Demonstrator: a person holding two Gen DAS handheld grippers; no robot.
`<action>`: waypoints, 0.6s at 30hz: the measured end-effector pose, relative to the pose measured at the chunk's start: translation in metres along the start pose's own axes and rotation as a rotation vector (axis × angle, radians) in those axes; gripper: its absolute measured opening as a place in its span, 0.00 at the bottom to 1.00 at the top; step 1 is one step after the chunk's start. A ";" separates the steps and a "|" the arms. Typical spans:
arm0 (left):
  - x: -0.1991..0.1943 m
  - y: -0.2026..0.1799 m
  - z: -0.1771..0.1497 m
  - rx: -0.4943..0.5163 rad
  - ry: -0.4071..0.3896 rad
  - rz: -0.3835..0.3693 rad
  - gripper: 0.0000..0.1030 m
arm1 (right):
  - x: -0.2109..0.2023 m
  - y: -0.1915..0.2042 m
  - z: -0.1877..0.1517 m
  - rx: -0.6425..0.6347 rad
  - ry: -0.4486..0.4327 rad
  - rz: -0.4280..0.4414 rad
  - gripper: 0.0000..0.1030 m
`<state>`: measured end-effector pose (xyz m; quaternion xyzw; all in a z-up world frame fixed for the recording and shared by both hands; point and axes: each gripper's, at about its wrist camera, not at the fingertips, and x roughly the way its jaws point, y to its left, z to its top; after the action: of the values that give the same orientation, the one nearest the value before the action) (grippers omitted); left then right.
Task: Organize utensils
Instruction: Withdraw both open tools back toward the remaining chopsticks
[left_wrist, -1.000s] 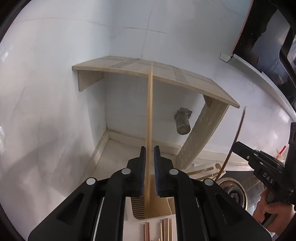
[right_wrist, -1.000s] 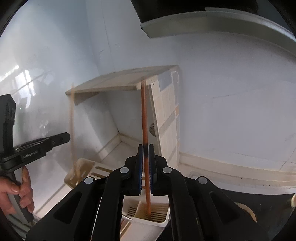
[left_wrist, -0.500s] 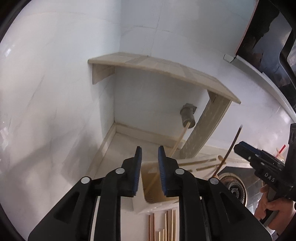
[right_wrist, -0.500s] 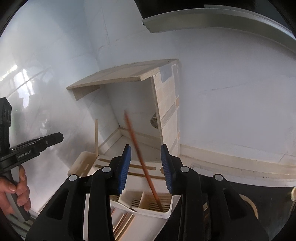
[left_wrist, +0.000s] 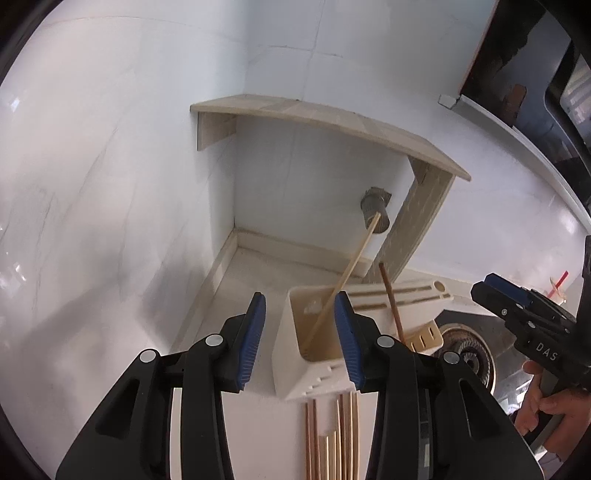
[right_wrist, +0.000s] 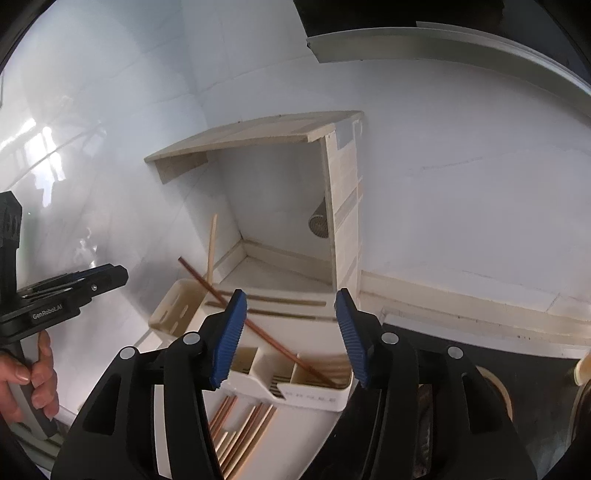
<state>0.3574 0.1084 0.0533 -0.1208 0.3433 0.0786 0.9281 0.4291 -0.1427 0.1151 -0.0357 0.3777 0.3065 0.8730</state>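
Chopsticks are what you are sorting. Your left tongs (left_wrist: 300, 336) are opening with nothing pinched; the pale chopstick (left_wrist: 347, 273) seen between their blue pads leans free in the left compartment of the white holder (left_wrist: 284, 354). Loose chopsticks (left_wrist: 332, 439) lie flat on the desk (left_wrist: 255, 435) in front of it. Further right, the reddish chopstick (right_wrist: 258, 328) leans slanted with its lower end in the holder's right compartment. Your right tongs (right_wrist: 291, 334) are also opening, pads clear of it. A wooden shelf (right_wrist: 255, 134) stands in the corner behind.
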 end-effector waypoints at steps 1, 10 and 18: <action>-0.001 0.000 -0.003 0.006 0.007 0.005 0.42 | -0.001 0.002 -0.002 0.001 0.003 -0.001 0.51; -0.006 0.003 -0.018 0.032 0.053 0.014 0.45 | -0.009 0.004 -0.022 0.026 0.057 -0.013 0.59; -0.002 0.002 -0.042 0.091 0.138 0.019 0.47 | -0.001 0.008 -0.048 0.063 0.160 -0.013 0.60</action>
<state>0.3292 0.0981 0.0237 -0.0806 0.4108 0.0634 0.9059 0.3931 -0.1511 0.0832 -0.0353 0.4554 0.2849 0.8427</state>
